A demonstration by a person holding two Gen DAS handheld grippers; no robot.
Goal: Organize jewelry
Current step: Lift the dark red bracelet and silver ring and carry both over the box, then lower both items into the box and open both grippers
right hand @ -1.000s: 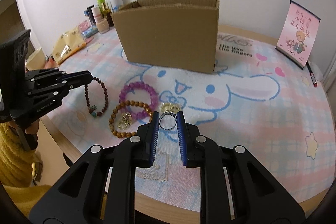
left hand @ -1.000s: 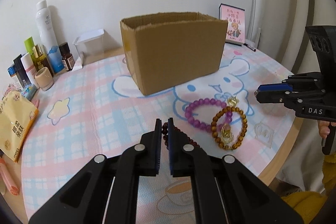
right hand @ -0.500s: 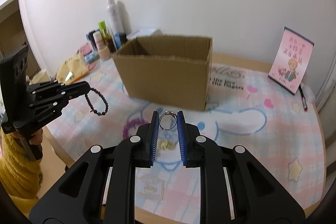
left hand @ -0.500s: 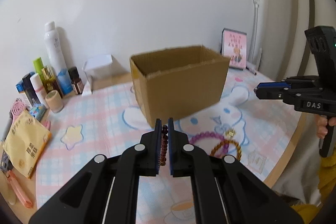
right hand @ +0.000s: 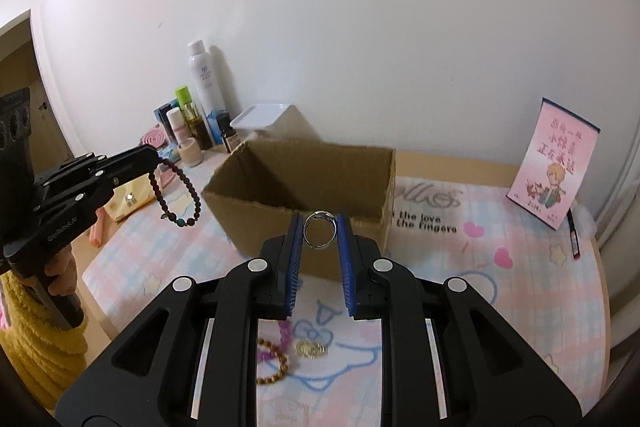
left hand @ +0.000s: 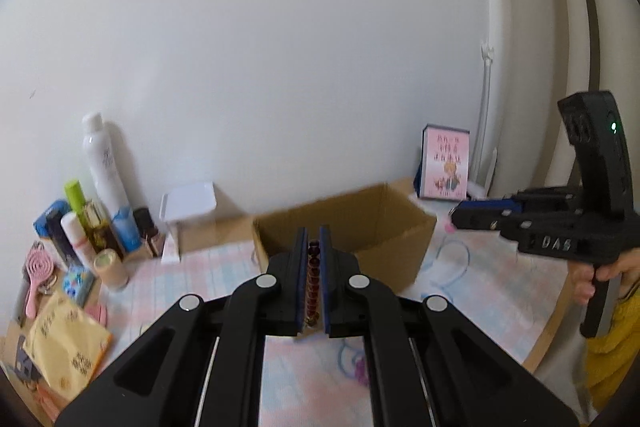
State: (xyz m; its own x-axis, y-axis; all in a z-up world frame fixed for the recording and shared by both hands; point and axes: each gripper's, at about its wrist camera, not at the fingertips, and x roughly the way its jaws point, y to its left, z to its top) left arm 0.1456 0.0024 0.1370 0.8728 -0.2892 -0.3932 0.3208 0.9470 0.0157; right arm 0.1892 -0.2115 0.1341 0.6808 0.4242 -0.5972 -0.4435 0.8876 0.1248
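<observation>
While both grippers are loaded and raised off the table, the step in hand looks like carrying each piece over the open cardboard box (right hand: 304,187) and letting go inside. The left gripper (left hand: 313,255) is clamped on a dark beaded bracelet (right hand: 176,193), whose loop dangles freely below the tips at about 9 o'clock in the right wrist view. The right gripper (right hand: 320,239) pinches a silver ring (right hand: 320,230) upright between its blue pads (right hand: 294,259), just in front of the box's near wall.

To do it well, I would bring each tip past the torn near rim before opening, so the hanging bracelet loop clears the cardboard edge rather than snagging or draping over it. The ring is small and could bounce or roll, so a low release suits it.

Room is generous above the box. At 10 o'clock stand cosmetic bottles (right hand: 200,115); at 2 o'clock a pink card (right hand: 554,163). A purple bracelet (right hand: 280,339), brown bracelet (right hand: 276,371) and gold piece (right hand: 311,349) wait at 6 o'clock, near the table edge (right hand: 600,291).
</observation>
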